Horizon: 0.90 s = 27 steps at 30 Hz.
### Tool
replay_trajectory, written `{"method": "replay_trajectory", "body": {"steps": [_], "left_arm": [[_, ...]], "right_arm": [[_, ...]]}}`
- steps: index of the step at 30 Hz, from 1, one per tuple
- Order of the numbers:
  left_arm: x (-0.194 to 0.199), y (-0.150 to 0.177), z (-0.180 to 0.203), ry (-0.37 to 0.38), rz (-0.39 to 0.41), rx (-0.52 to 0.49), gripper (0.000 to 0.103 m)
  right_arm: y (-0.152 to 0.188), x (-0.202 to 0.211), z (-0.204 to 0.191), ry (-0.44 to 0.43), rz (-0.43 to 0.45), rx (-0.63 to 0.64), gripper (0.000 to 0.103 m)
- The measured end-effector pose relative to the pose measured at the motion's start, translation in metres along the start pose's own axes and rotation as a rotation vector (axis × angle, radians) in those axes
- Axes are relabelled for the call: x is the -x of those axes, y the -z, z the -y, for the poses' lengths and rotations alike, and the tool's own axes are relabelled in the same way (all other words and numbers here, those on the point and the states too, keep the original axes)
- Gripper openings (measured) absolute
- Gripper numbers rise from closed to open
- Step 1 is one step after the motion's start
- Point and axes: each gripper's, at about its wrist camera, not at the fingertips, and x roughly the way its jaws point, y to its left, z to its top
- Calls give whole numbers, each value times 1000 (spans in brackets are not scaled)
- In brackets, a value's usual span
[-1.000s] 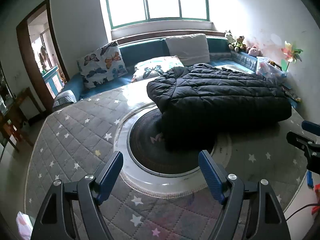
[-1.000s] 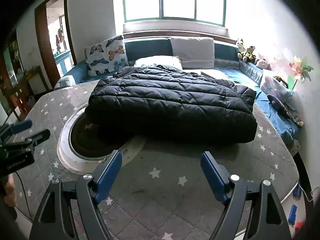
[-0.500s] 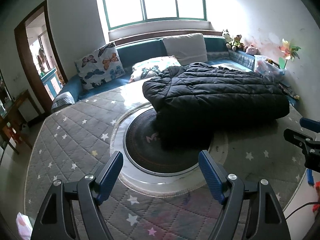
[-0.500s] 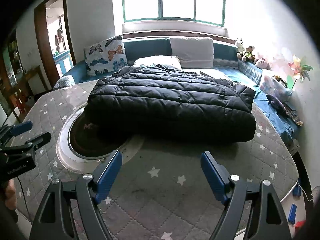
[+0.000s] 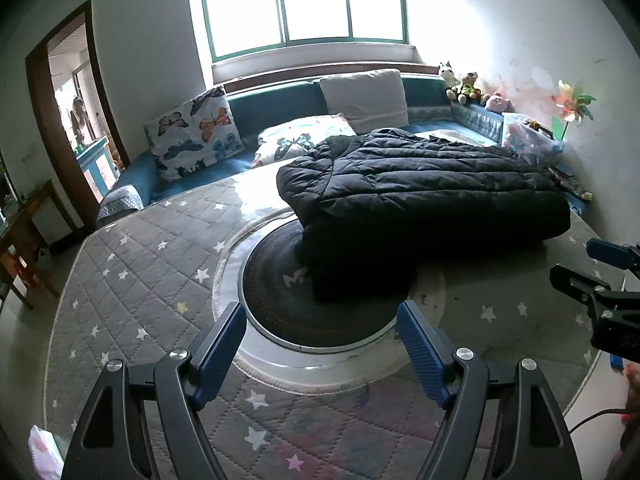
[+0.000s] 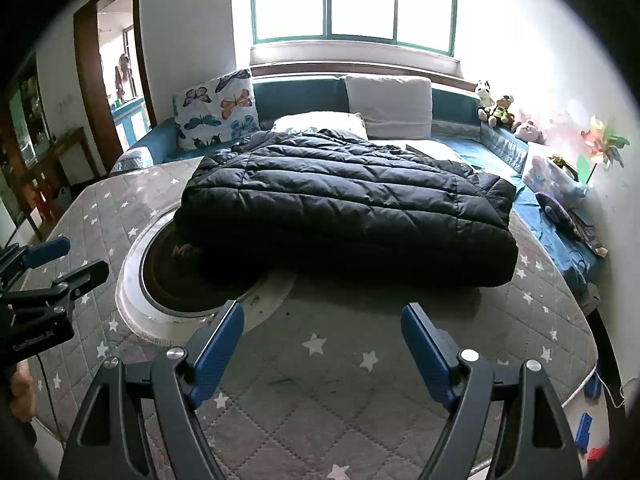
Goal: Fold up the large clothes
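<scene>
While both tools hang back from the work, I have my left gripper spread wide with nothing between its blue pads, angled down at the grey star-quilted mat. My right gripper is just as wide and just as empty, hovering over the near edge of the same mat, well short of the garment. I judge that I hold them off like this to take in the whole bundle before choosing where to grip.

Past the fingers lies the round dark inset with its pale ring, set into the mat. Over its far side rests the black puffer jacket, already doubled into a thick slab (its near edge overhangs the dark circle and throws a deep shadow). It sits roughly mid-mat, so either tool could reach a side of it, which looks deliberate for a two-handed fold.

Behind it a butterfly cushion and a plain white pillow lean against the teal bench, with the bright window above.
</scene>
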Motion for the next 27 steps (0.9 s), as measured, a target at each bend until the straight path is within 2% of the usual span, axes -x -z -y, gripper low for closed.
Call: {"method": "replay_trajectory", "body": {"steps": [27], "left_arm": [[5,4,13,9,5,-22,83]], "right_arm": [[2,-2,0,-4,-4,-2,88]]}}
